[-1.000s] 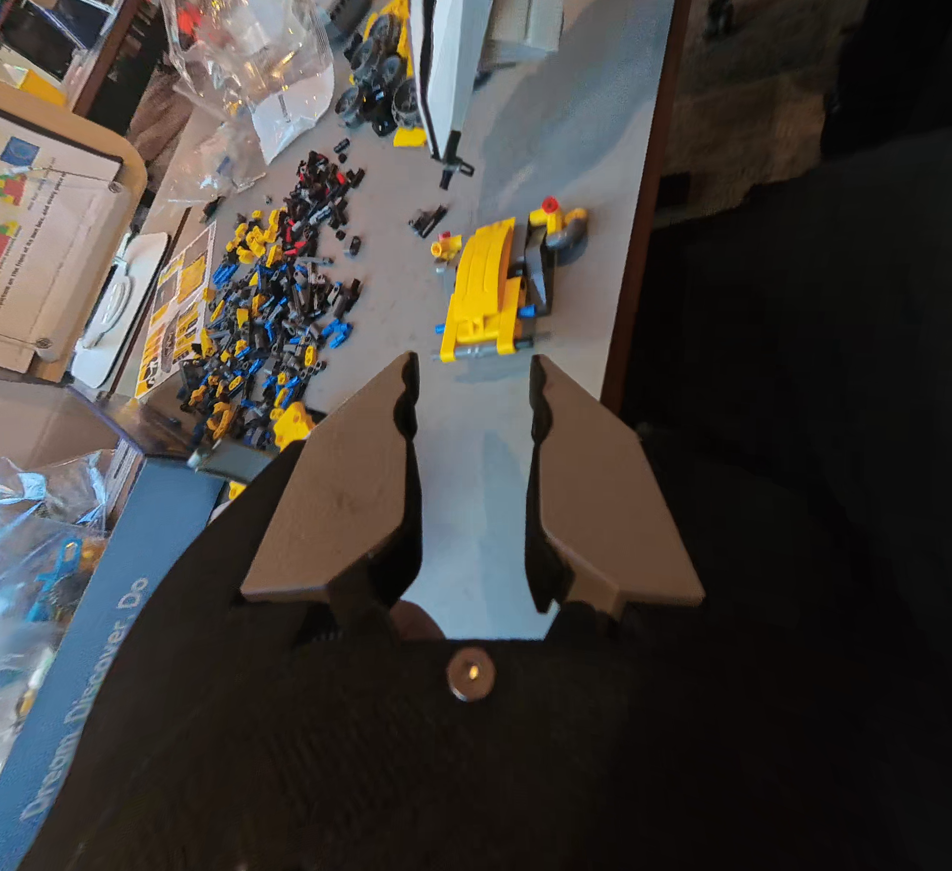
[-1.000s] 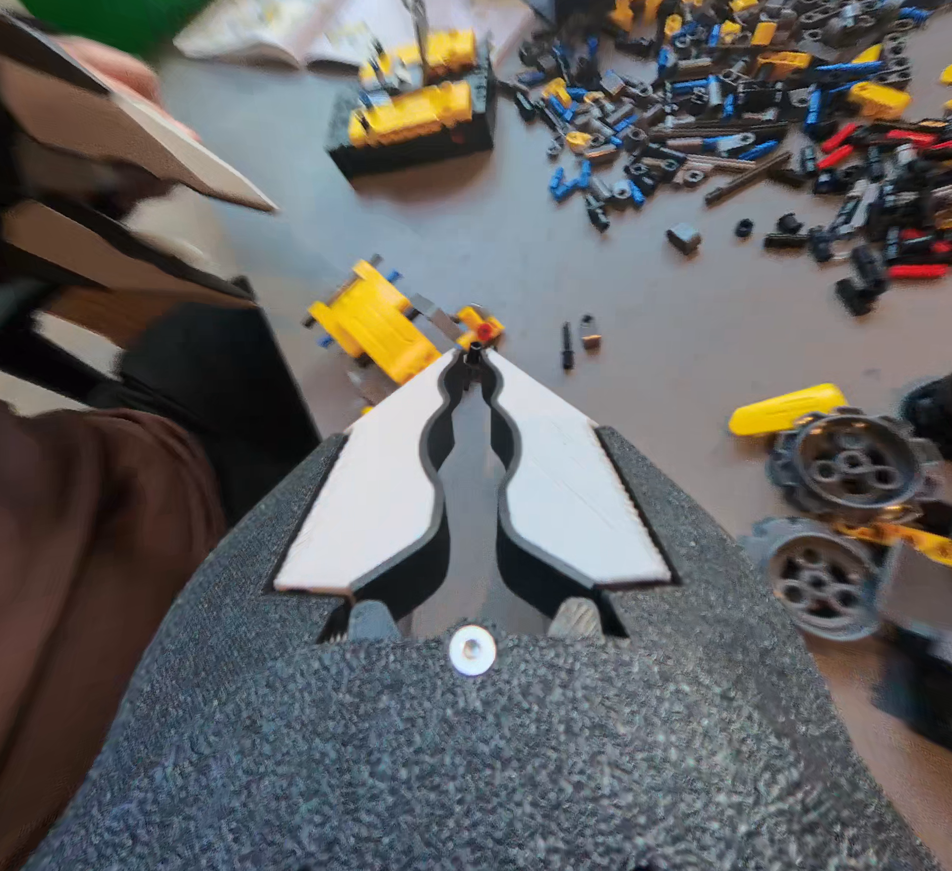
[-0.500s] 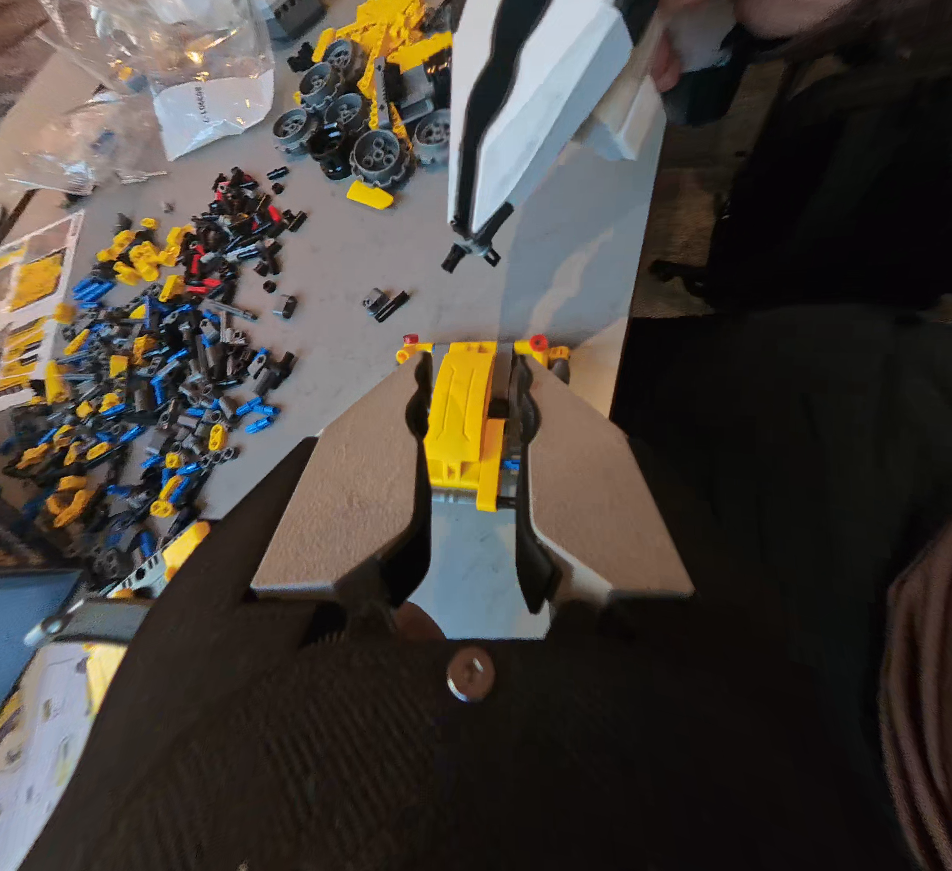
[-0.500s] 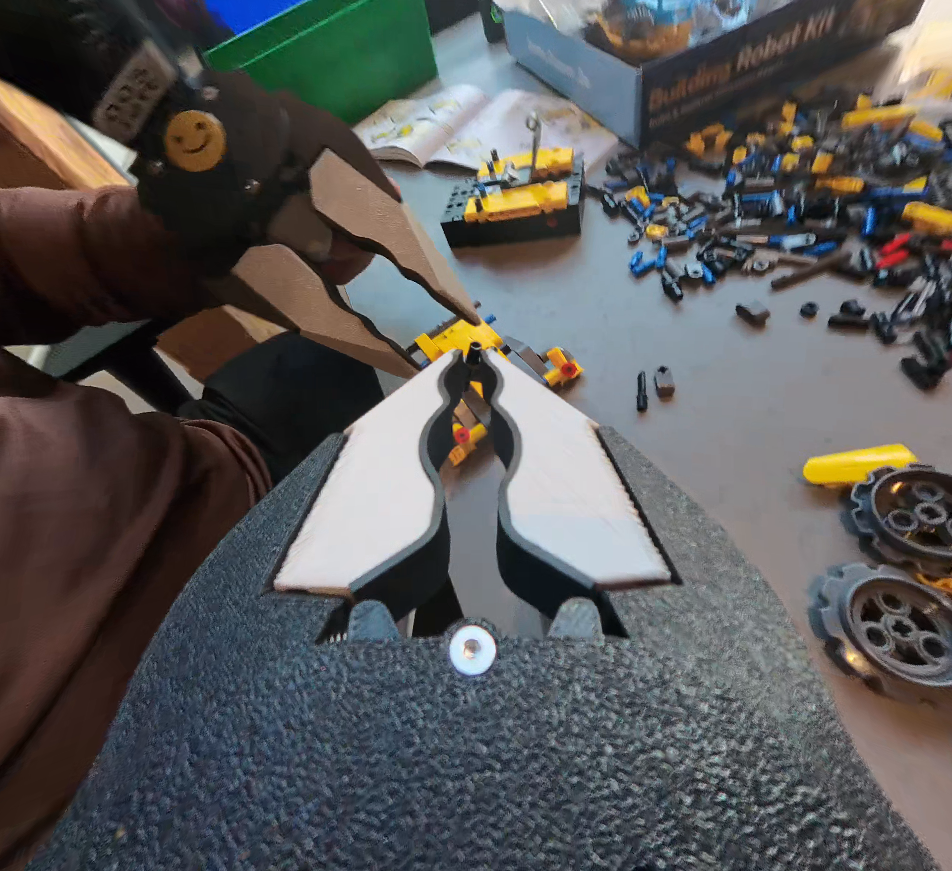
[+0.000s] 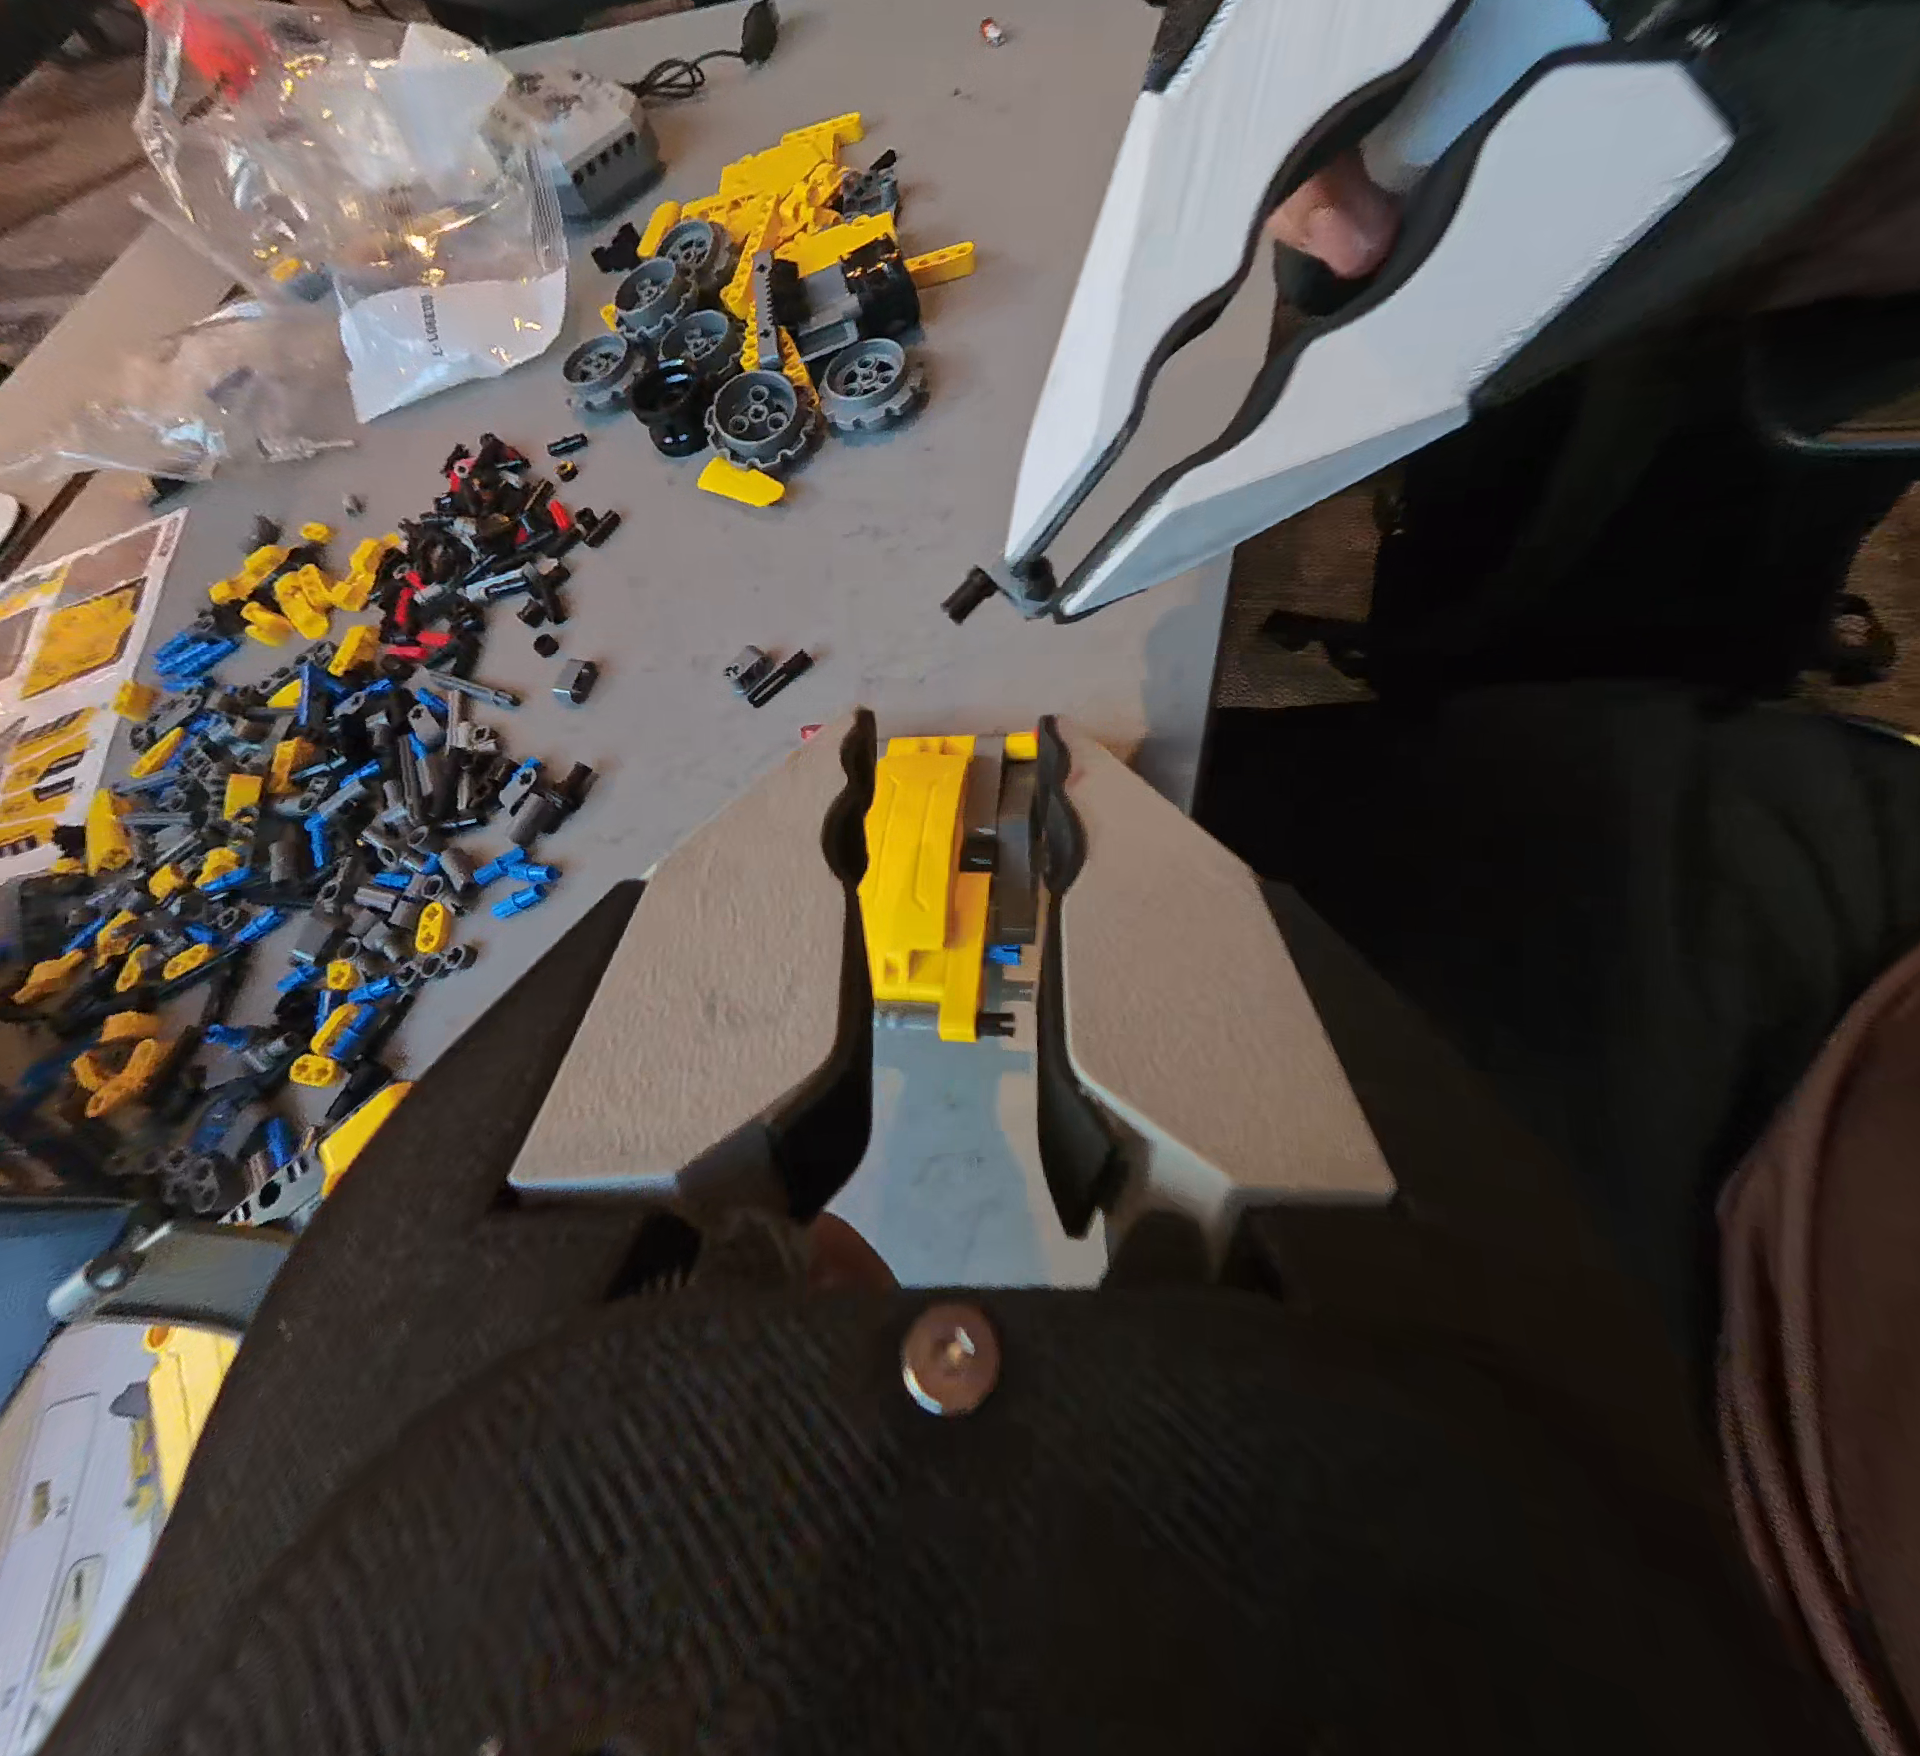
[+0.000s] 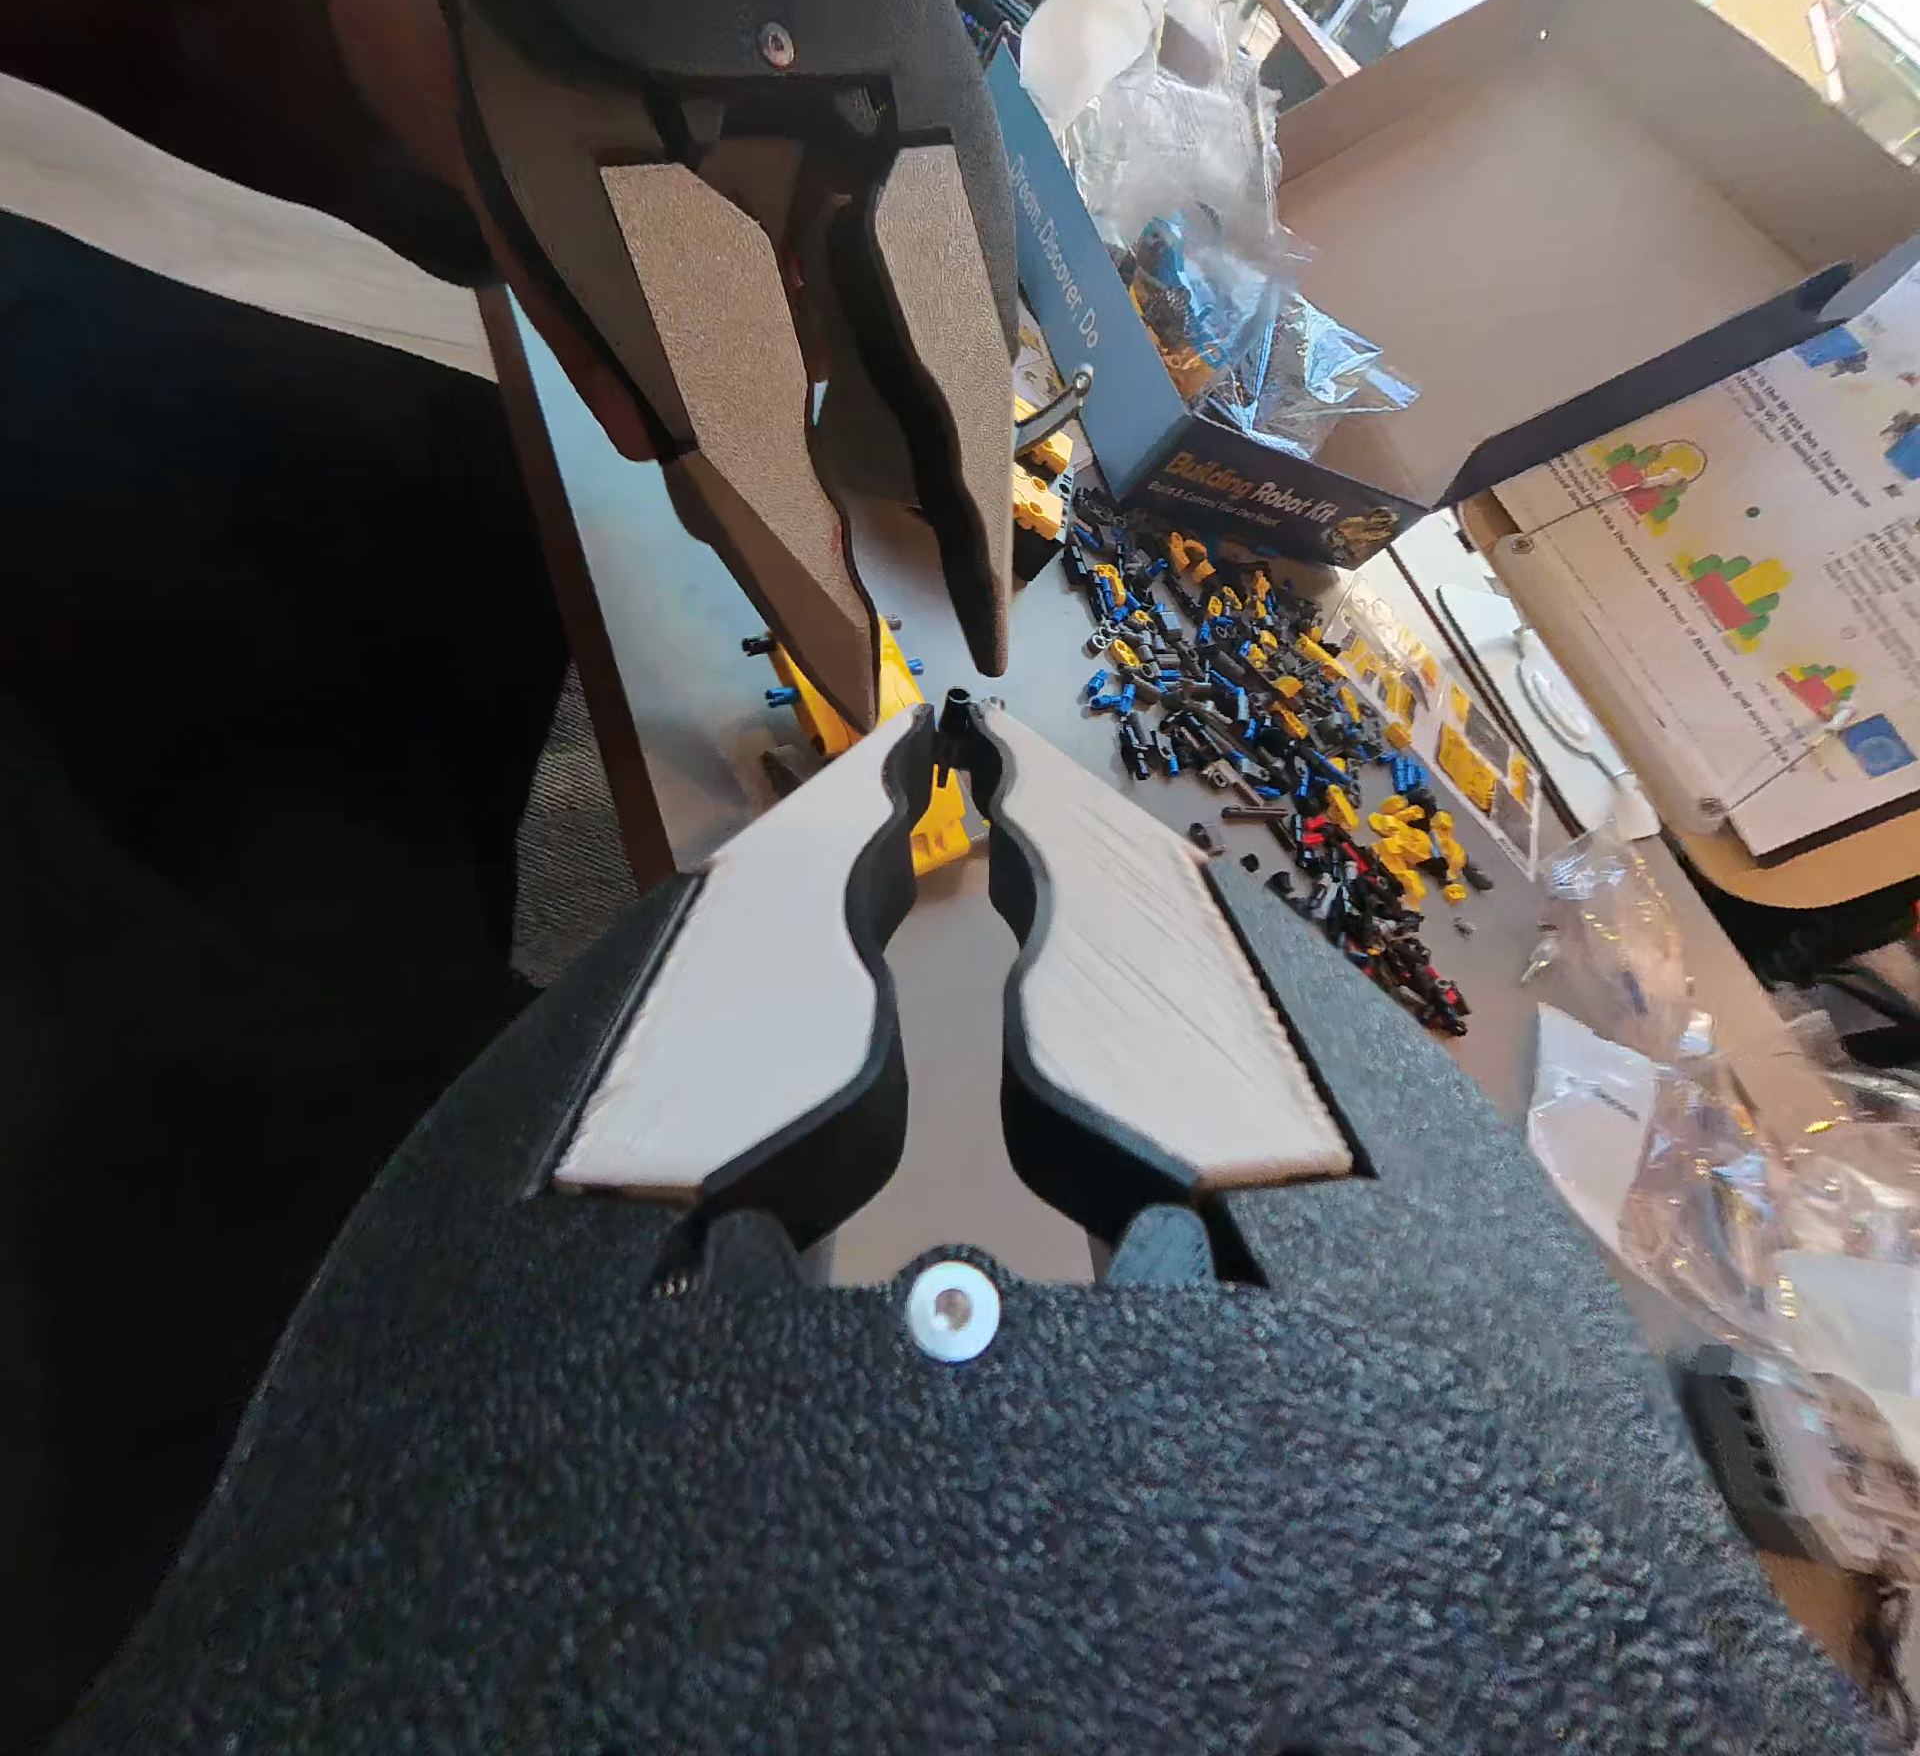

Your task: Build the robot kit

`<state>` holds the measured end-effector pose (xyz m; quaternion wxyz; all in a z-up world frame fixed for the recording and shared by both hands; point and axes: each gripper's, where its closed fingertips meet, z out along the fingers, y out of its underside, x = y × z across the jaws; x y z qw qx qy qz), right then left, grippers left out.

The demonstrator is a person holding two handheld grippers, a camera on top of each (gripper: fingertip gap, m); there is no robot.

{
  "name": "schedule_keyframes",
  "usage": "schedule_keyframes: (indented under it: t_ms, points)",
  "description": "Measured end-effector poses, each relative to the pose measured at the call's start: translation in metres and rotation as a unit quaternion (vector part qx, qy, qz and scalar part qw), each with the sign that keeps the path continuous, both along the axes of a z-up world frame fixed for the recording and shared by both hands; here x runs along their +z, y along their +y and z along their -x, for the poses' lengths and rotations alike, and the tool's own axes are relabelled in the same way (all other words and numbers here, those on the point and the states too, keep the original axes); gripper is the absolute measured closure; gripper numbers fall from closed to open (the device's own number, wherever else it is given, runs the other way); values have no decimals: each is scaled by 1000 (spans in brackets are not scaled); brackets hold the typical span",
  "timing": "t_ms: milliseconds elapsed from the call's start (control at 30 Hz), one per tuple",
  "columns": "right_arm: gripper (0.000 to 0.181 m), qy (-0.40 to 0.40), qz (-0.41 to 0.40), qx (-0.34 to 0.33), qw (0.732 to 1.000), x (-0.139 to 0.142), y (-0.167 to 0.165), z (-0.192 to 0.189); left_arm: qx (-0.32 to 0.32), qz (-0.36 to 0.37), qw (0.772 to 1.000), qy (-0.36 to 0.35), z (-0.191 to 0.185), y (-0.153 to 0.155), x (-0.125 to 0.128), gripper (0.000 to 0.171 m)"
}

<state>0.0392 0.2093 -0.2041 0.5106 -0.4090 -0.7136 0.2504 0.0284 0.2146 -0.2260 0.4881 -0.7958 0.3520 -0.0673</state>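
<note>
Left gripper (image 5: 951,740) clamps the yellow assembly (image 5: 925,875) at the table (image 5: 904,179) near edge, long axis along its fingers; right gripper (image 6: 954,719), pinching a small black pin (image 6: 954,707), sits just beyond the assembly's far end.

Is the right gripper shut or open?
Shut: the right gripper fingers pinch a small black pin at the tips, also seen from the left wrist view.
</note>
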Motion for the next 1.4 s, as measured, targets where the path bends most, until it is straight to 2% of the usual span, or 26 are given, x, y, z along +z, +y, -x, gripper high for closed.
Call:
schedule_keyframes:
  t_ms: [100,233,400,667,733,867,967,1133,1300,1400]
  points:
    - [179,-13,-76,-21,997,-2,2,0,-10,28,998,-47,-1,-7,1,146]
    - [178,-29,-169,-40,984,-8,1,2,-12,50,988,-144,-4,-15,16,148]
    - [178,-25,-231,-54,971,-8,-1,5,20,99,968,-228,-8,-14,17,150]
    - [178,-17,-263,-57,963,-7,-9,8,16,111,961,-252,-12,-13,15,151]
    - [178,-14,-266,-55,962,-7,-10,8,0,109,961,-253,-16,-17,17,160]
    - [178,-9,-263,-46,964,-8,-13,8,-10,105,963,-249,-15,-19,15,168]
    - [178,-9,-265,-41,963,-9,-14,8,-19,112,959,-261,-15,-20,14,168]
    - [178,-16,-257,-43,965,-15,-11,10,-17,104,965,-239,-12,-17,8,170]
    - [180,-1,-165,-43,985,-12,-9,7,1,94,961,-260,-4,-15,6,170]
    - [180,10,-81,-48,996,-10,-4,4,6,93,947,-307,1,-18,7,170]
